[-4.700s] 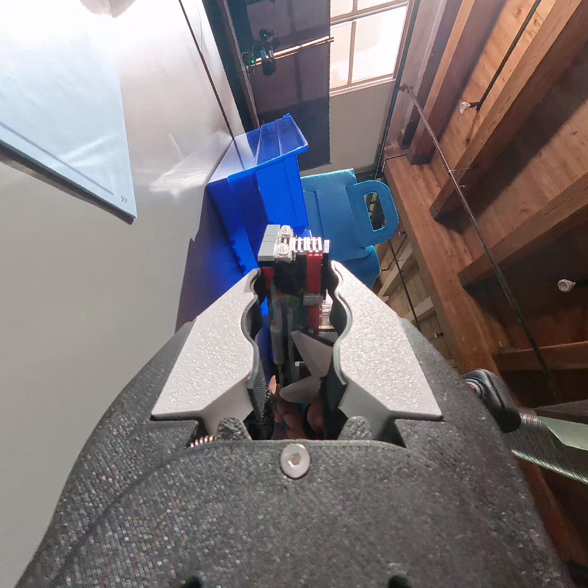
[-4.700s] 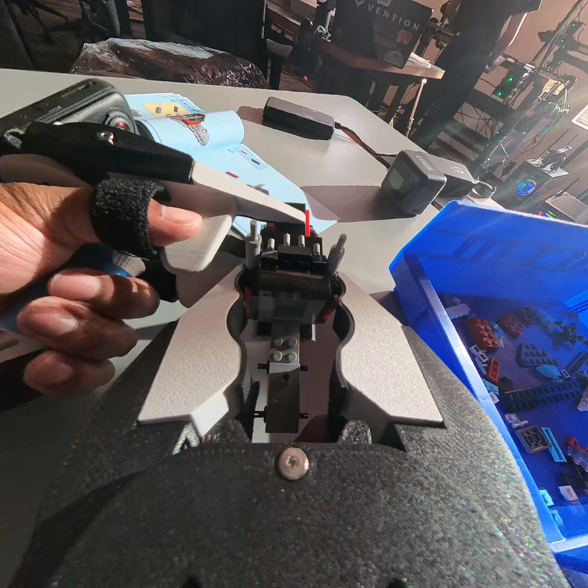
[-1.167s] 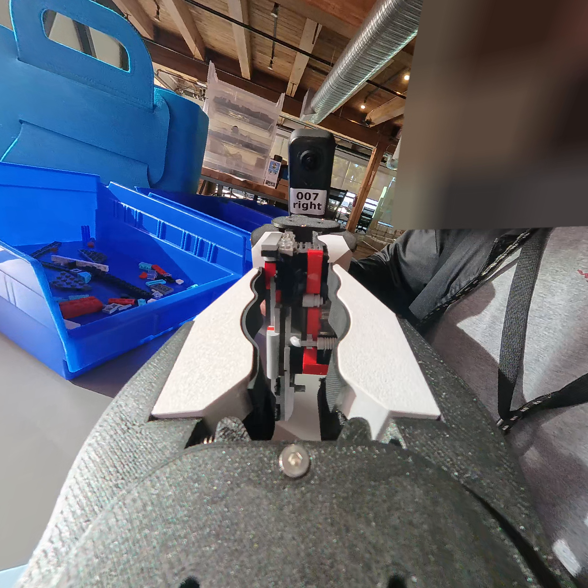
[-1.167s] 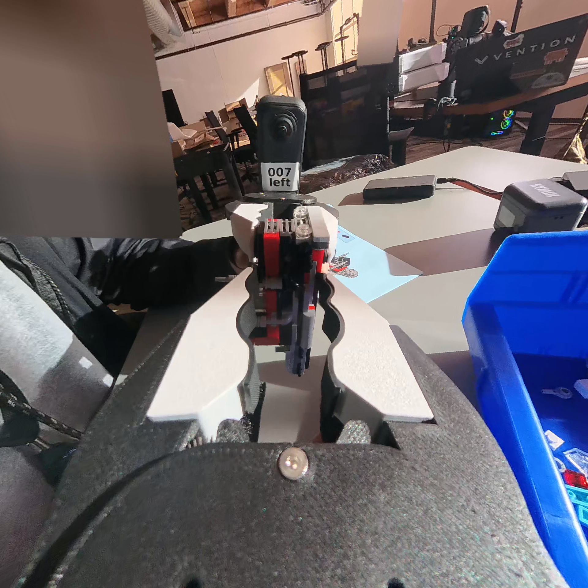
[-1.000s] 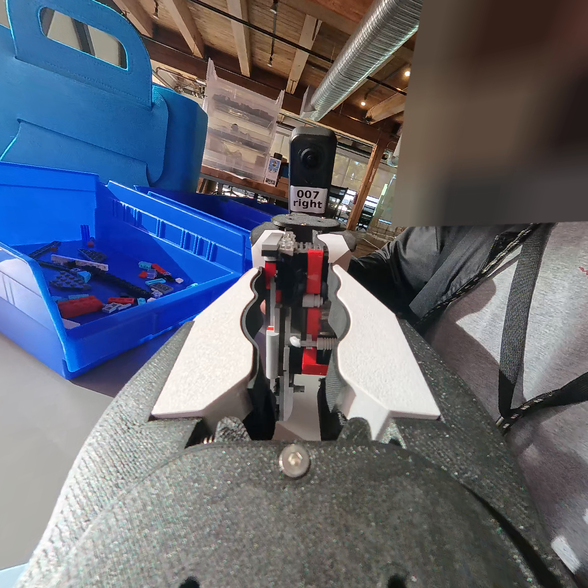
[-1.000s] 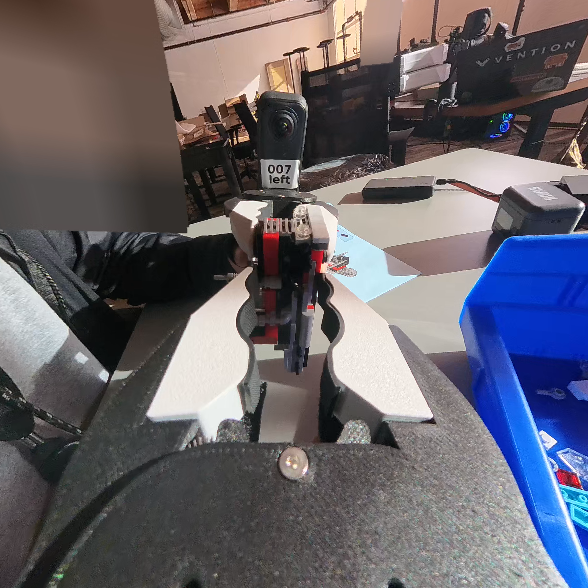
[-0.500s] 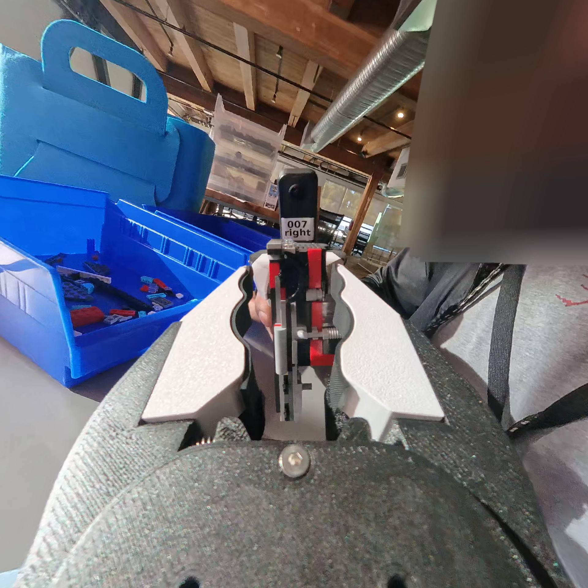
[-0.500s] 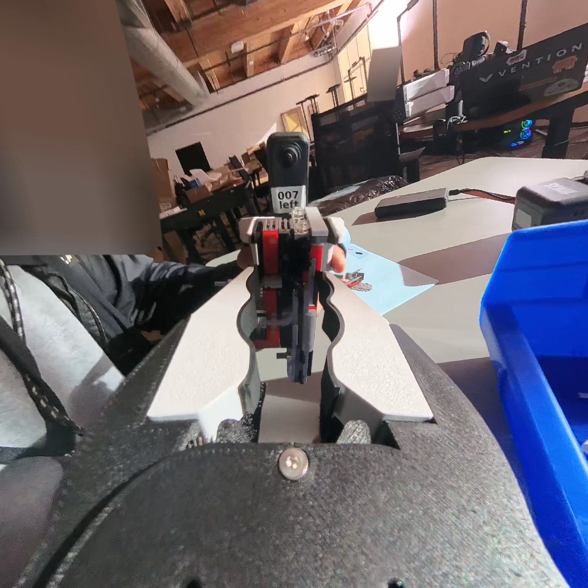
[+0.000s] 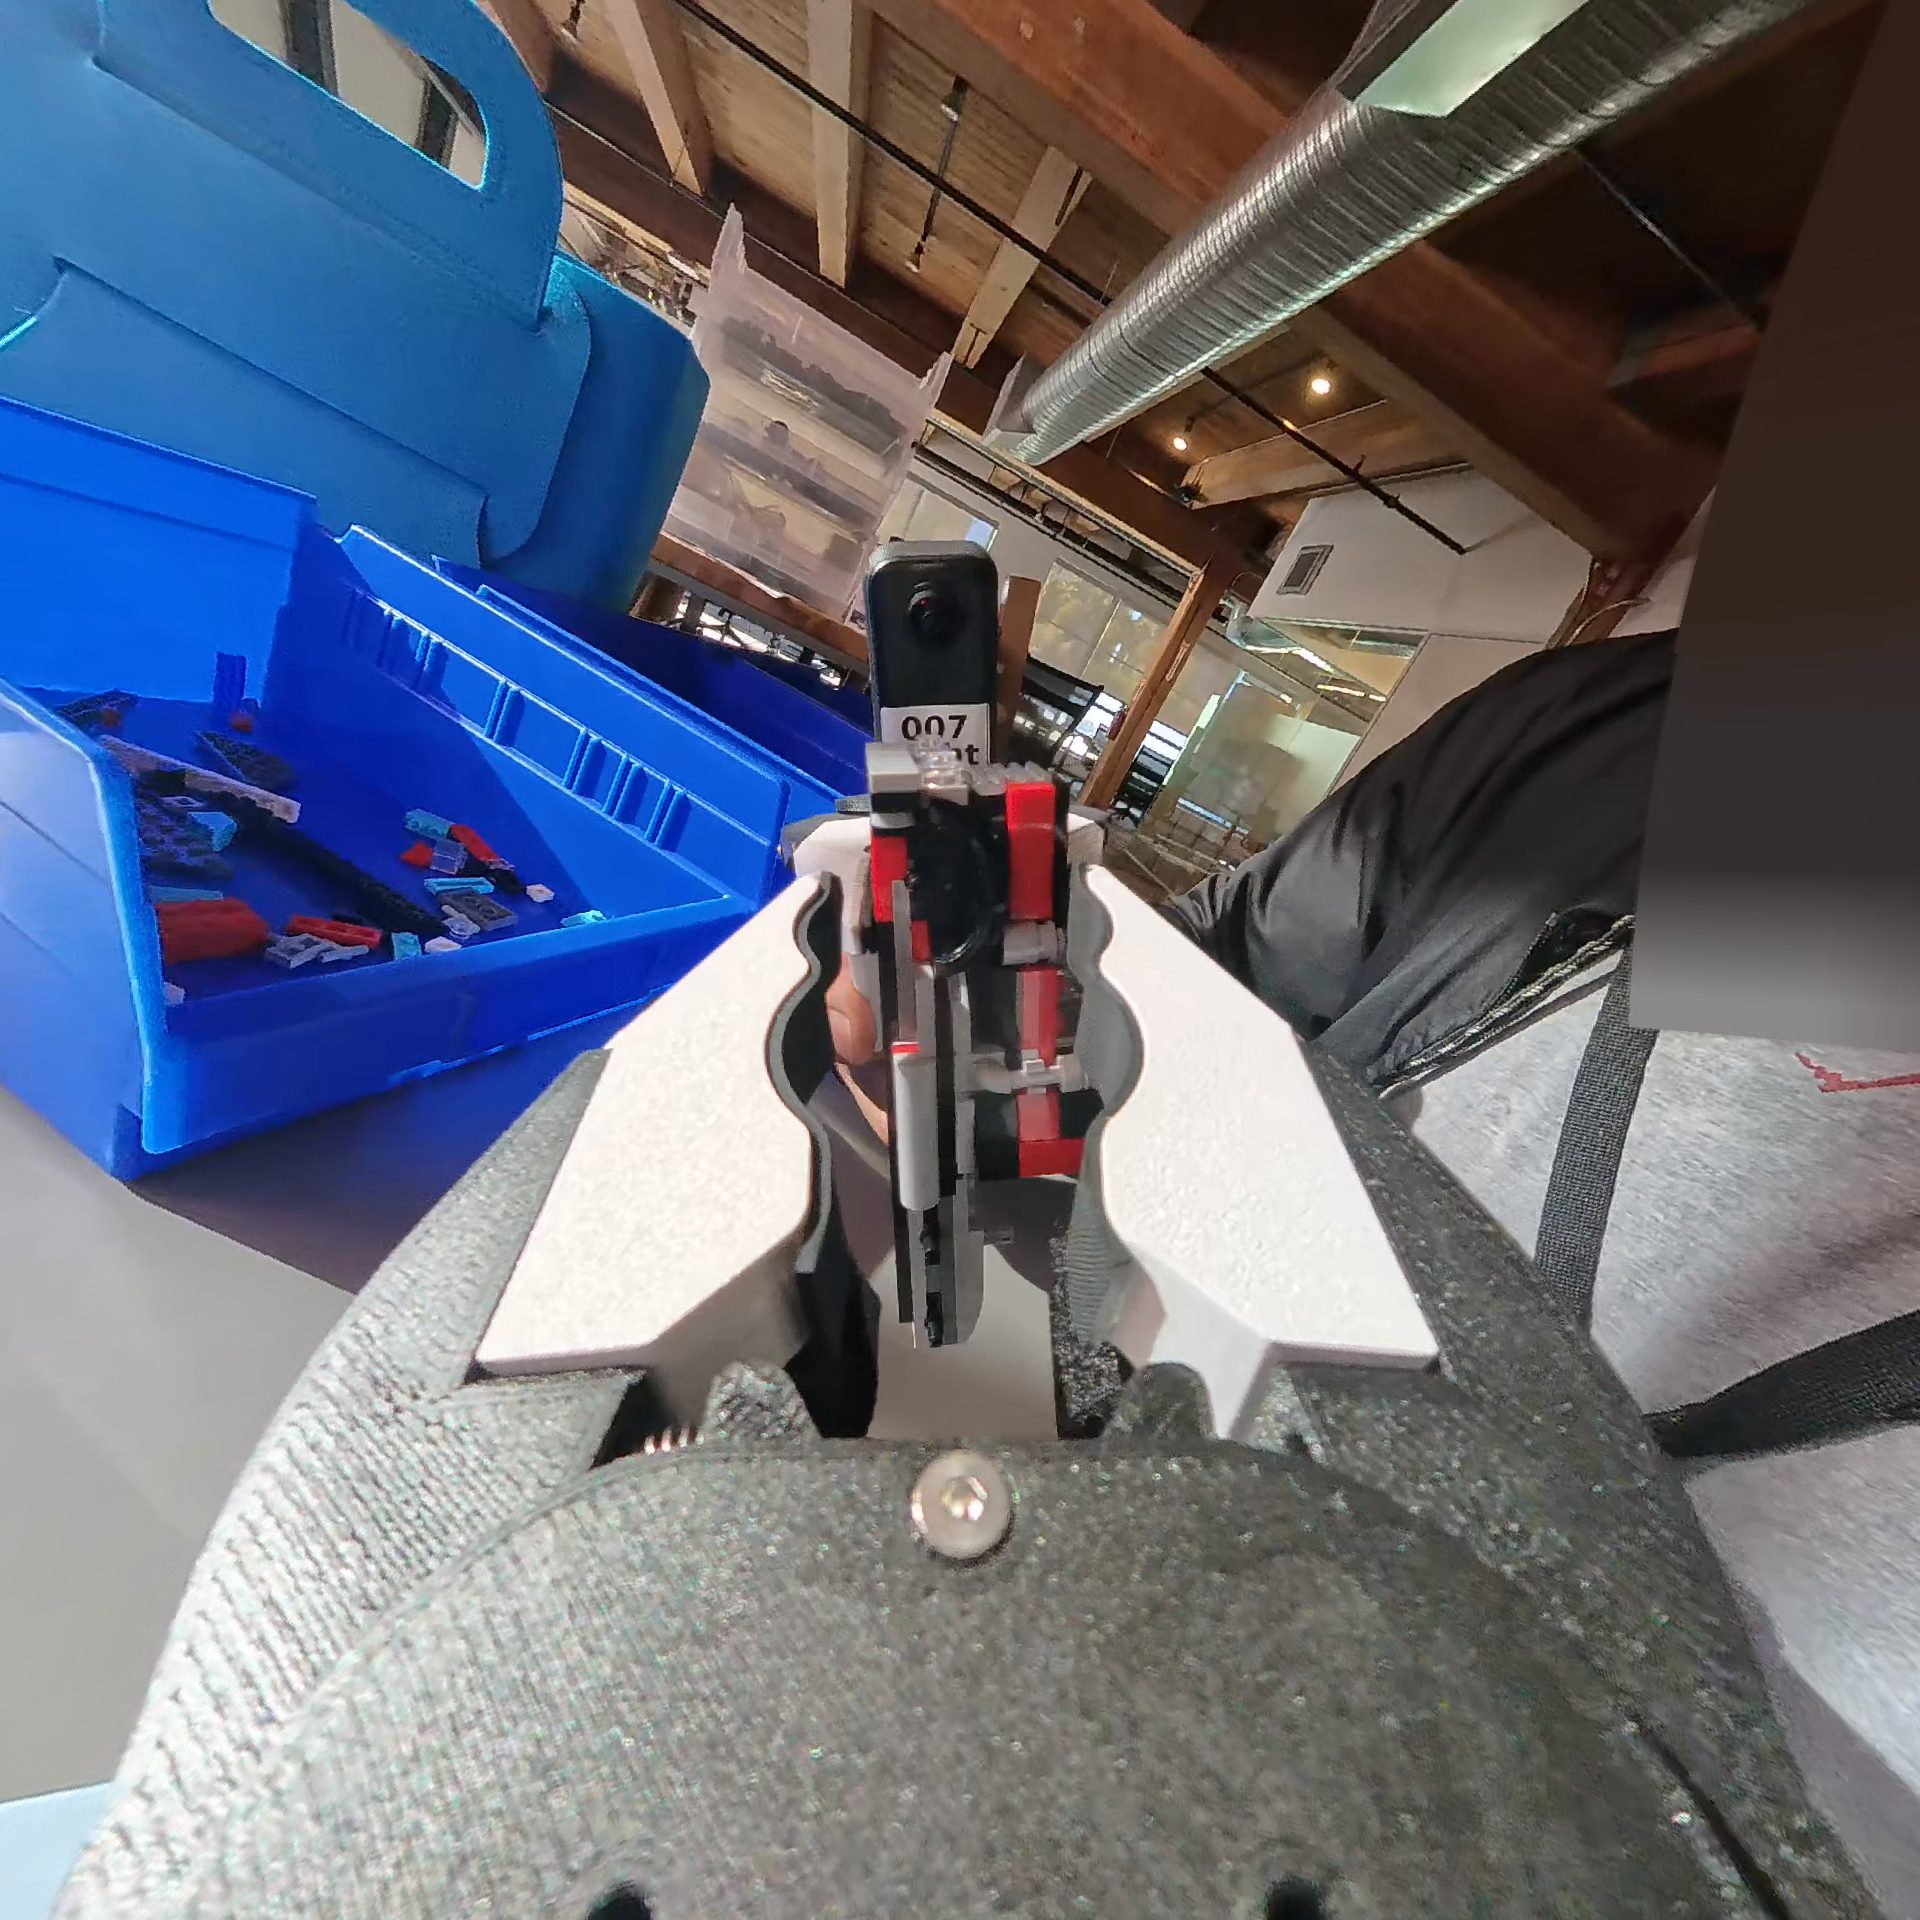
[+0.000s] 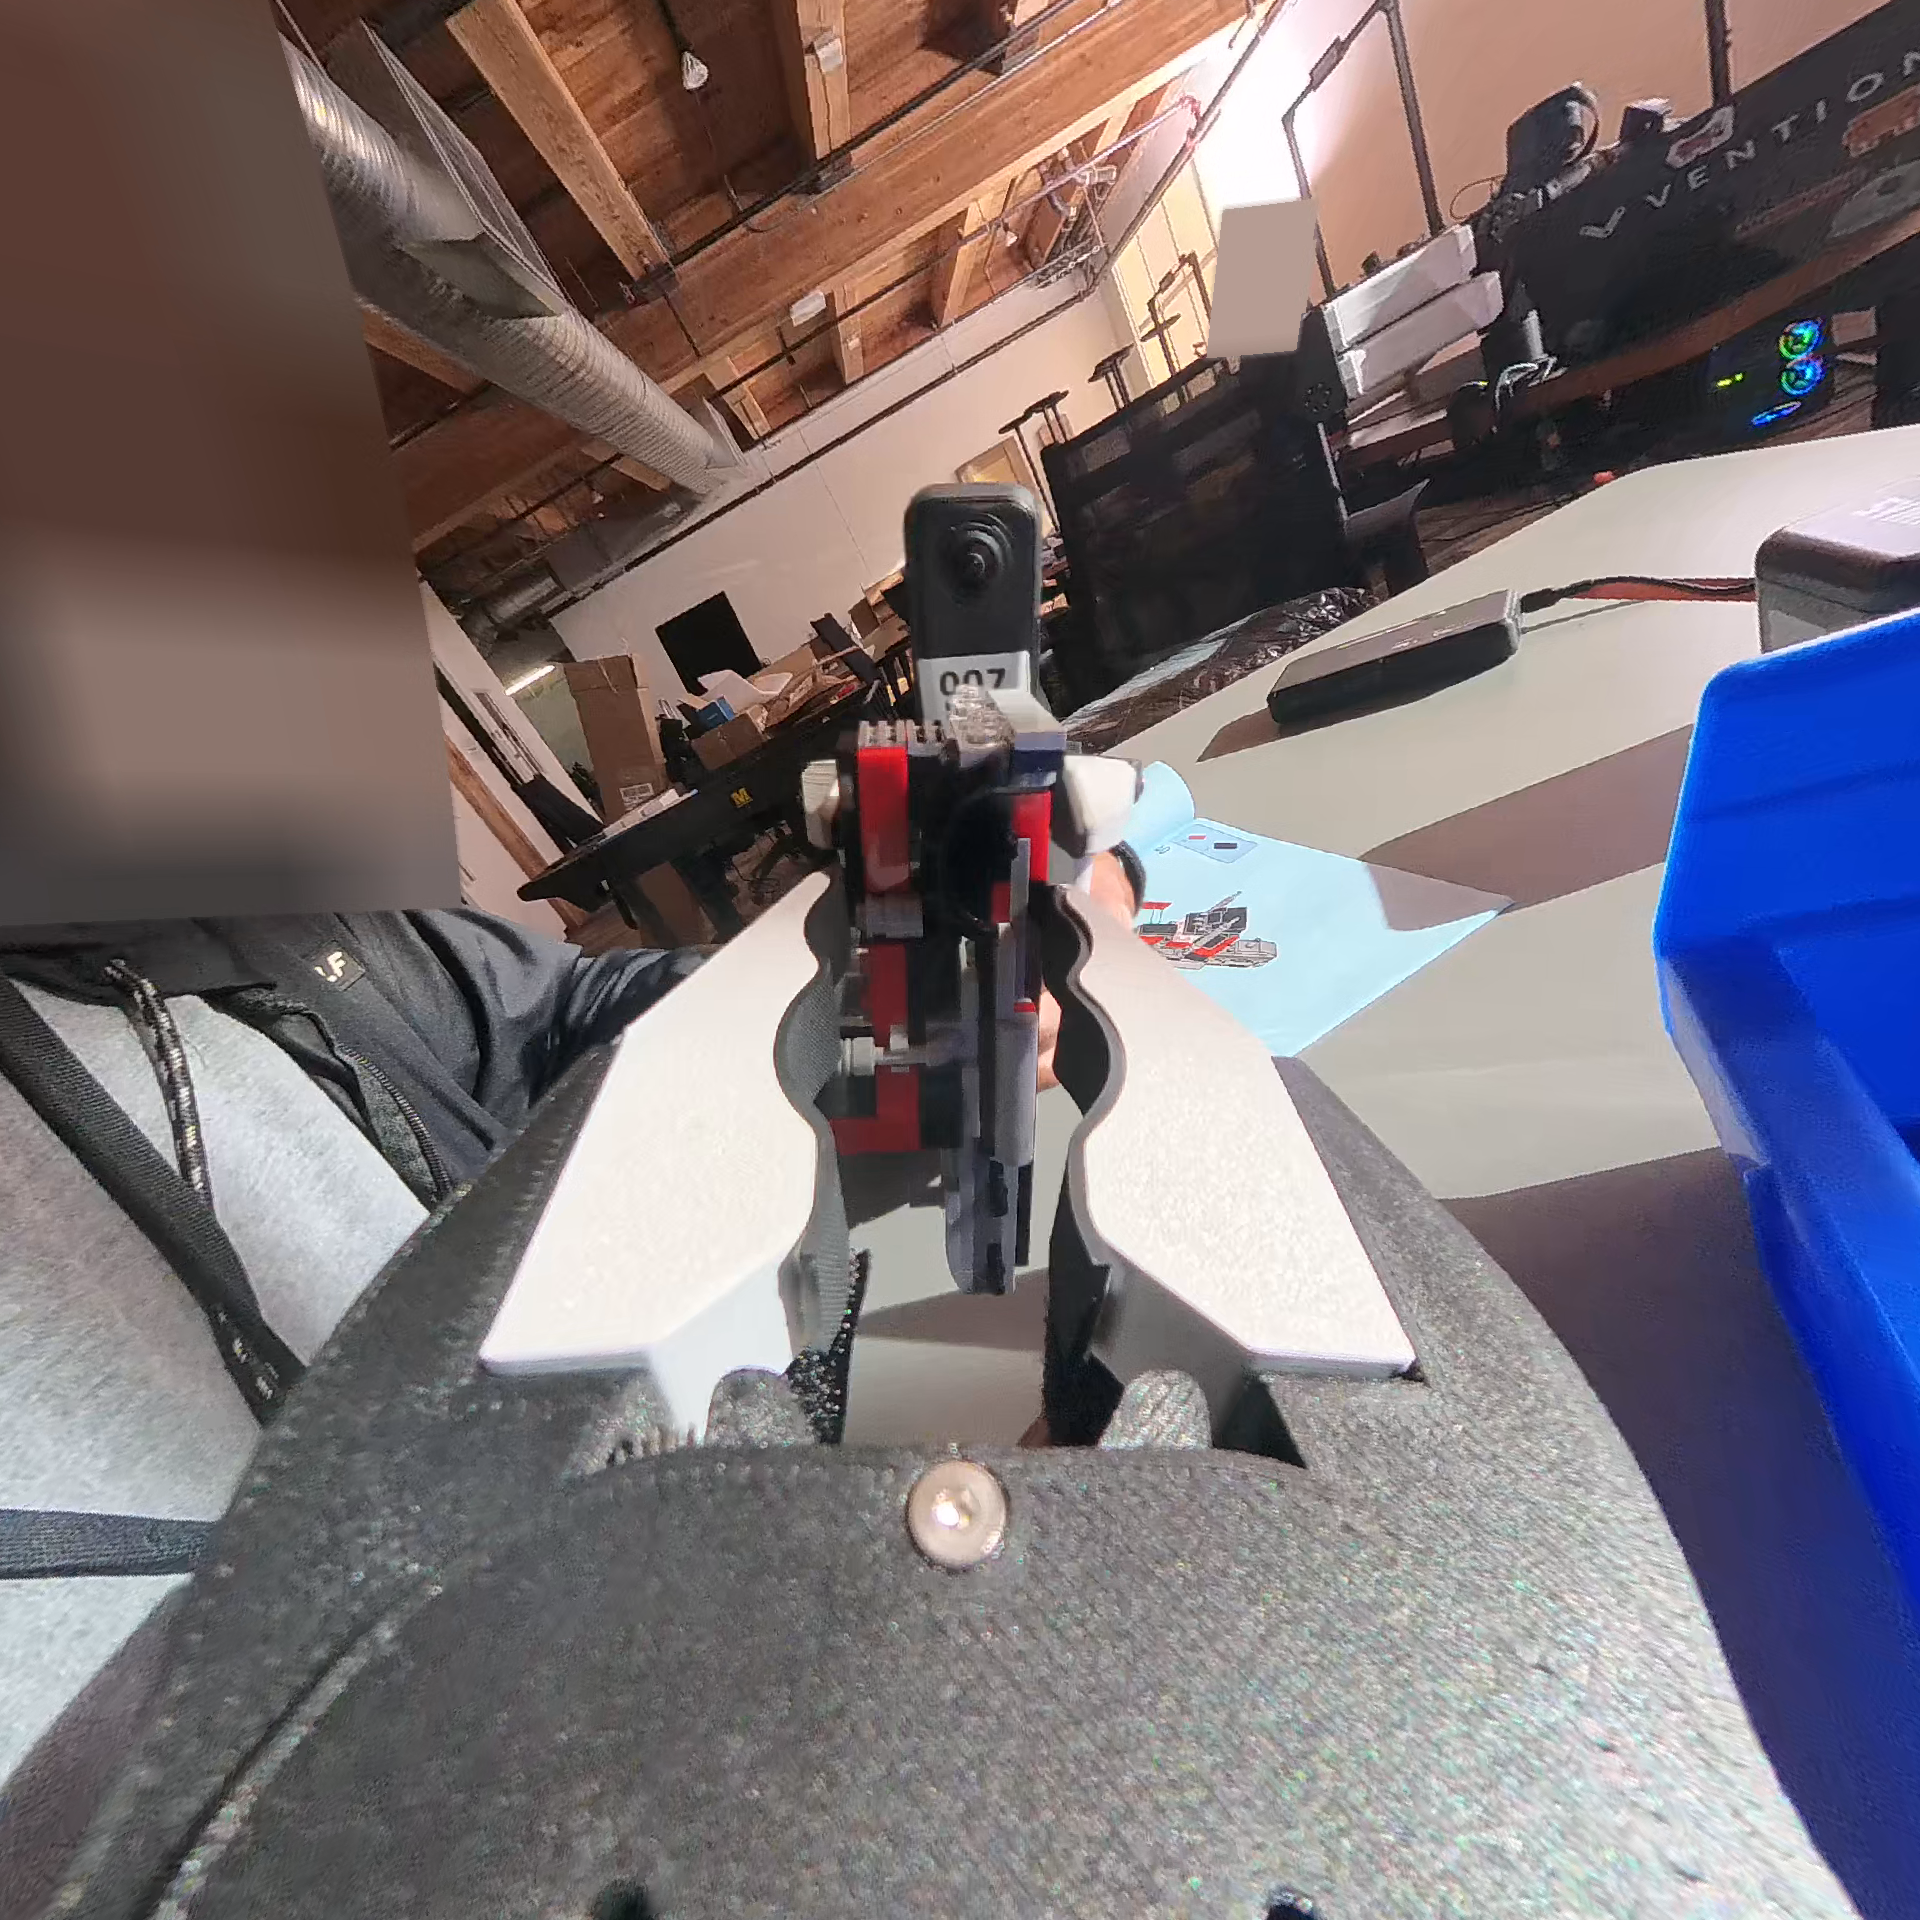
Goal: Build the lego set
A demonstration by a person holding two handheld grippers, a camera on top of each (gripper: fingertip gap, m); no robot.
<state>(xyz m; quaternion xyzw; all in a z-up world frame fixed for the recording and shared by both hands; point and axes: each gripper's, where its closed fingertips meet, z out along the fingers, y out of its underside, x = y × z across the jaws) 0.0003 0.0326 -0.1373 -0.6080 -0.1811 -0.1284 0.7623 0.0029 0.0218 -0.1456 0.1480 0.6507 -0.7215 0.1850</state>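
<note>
You hold the lego model (image 9: pixel 971 997) up in the air between the two grippers, well clear of the table (image 10: pixel 1558 997), and each camera looks at it edge-on. That lift seems meant to let you turn and check it, or pass it from one gripper to the other, since both face each other with the model in the middle.

Your left gripper (image 9: pixel 956 935) looks closed on the model, its right finger against the red side. On the other side a gap shows between finger and bricks, so the grip may be light. Your right gripper (image 10: pixel 940 966) sits narrow around the same model from the opposite side. From this angle I cannot tell whether its fingers truly pinch the model or just frame it.

The model is a tall, thin stack seen from its side: red bricks along one face, black in the core, grey plates along the other face, with small clear studs on top and a dark grey plate tapering down at the bottom.

The blue bin (image 9: pixel 436 1049) of loose pieces stays on the table beside you, within reach for the next part, and the instruction booklet (image 10: pixel 1309 935) lies open behind the model.
</note>
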